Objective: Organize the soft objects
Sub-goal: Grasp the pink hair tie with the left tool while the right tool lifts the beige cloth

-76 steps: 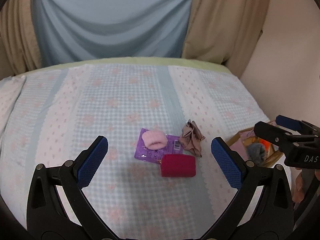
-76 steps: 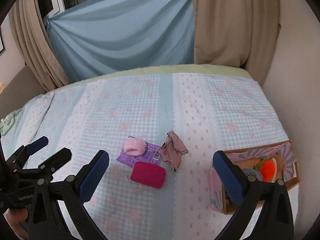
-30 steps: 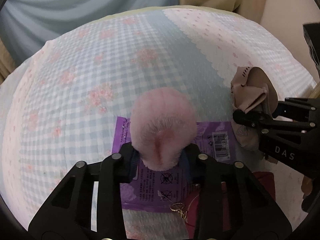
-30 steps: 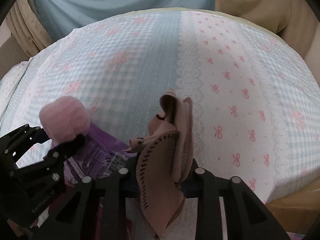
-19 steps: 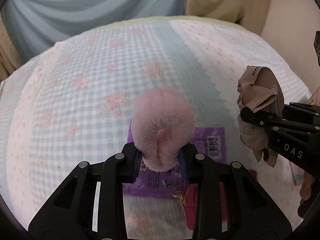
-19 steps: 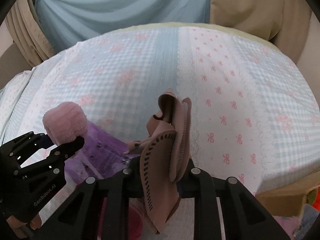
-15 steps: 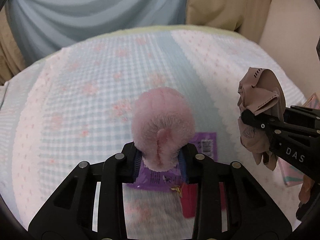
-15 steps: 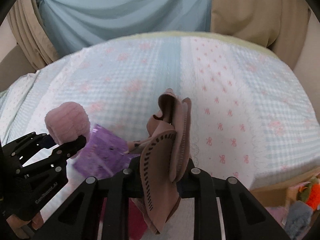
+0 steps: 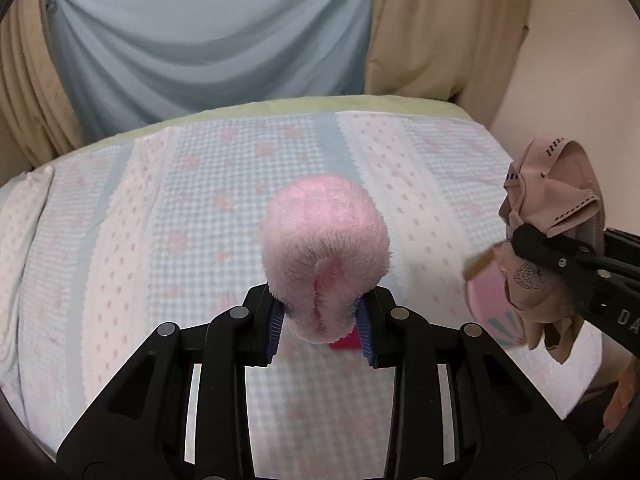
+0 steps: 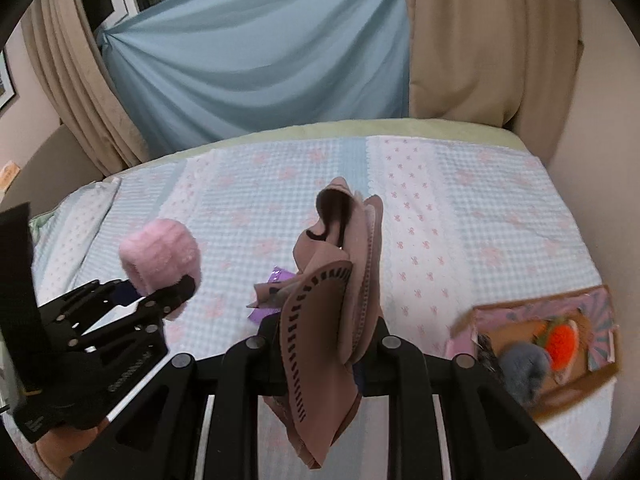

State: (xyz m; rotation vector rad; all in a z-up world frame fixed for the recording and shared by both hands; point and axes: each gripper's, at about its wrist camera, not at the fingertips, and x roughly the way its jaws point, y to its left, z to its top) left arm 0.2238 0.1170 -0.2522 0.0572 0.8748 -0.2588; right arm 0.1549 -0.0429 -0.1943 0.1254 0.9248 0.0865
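1. Pink fluff fills your left gripper (image 9: 320, 332): its blue pads are drawn in to a narrow gap and pinch the lower end of the pink fuzzy band (image 9: 325, 258), which bulges up and forward beyond the fingertips.
2. You hold that band clear of the bedspread (image 9: 168, 216); the checked cloth lies well below and ahead of the left claw.
3. Just under the left claw's tips you can see a small piece of the red pouch (image 9: 345, 344), lying on the bedspread and mostly hidden by the band.
4. Your right gripper (image 10: 320, 340) is likewise nearly closed, clamped on the brown fabric piece (image 10: 332, 292); its pads are hidden behind the cloth.
5. The brown fabric stands up past the right claw's fingertips in loose folds, and a flap with dark stitching hangs down in front of the claw body.
6. From the left wrist view, the right claw with its brown fabric sits off to the right of the left claw, apart from it.
7. Beyond the right claw's tips, partly behind the fabric, a purple packet (image 10: 276, 276) lies on the bedspread.
8. To the right of the right claw and lower down sits a cardboard box (image 10: 592, 376), open at the top, with a grey fuzzy item (image 10: 524, 372) and an orange fuzzy item (image 10: 562, 344) inside.
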